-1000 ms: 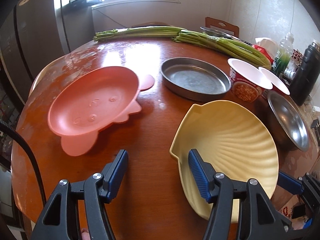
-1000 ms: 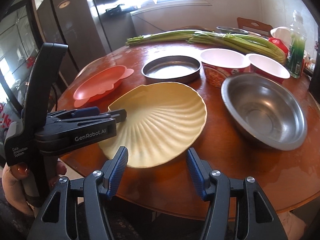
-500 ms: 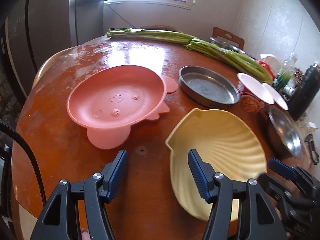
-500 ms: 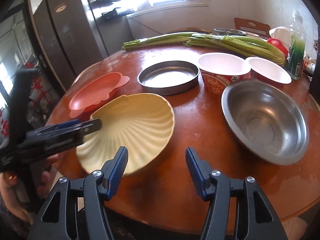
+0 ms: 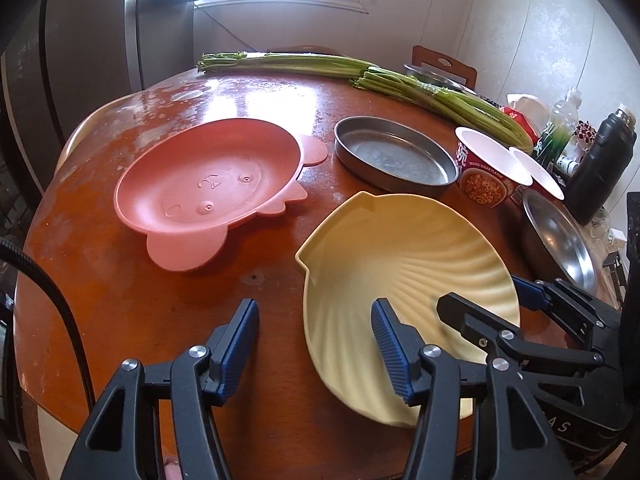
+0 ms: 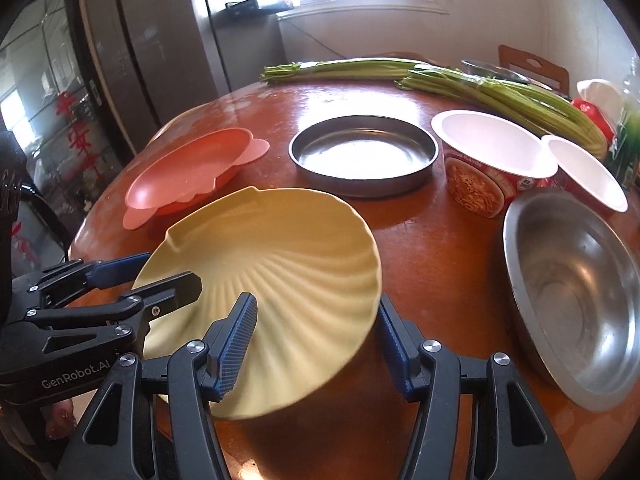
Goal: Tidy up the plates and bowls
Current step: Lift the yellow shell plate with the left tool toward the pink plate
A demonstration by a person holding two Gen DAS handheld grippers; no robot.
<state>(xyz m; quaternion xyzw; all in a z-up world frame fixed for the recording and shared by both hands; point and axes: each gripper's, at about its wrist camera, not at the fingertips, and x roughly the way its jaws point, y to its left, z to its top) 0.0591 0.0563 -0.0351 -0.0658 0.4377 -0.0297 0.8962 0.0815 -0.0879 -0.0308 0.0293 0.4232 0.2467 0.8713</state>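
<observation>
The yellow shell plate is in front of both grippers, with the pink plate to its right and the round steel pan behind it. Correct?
Not quite. In the left wrist view the pink plate sits left of the yellow shell plate, not right. The round steel pan is behind it, as stated.

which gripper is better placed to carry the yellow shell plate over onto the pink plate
Probably left. The left gripper and right gripper both straddle the rim of the yellow shell plate, jaws closing, but the left is at the edge nearest the pink plate; the right would reach across.
</observation>
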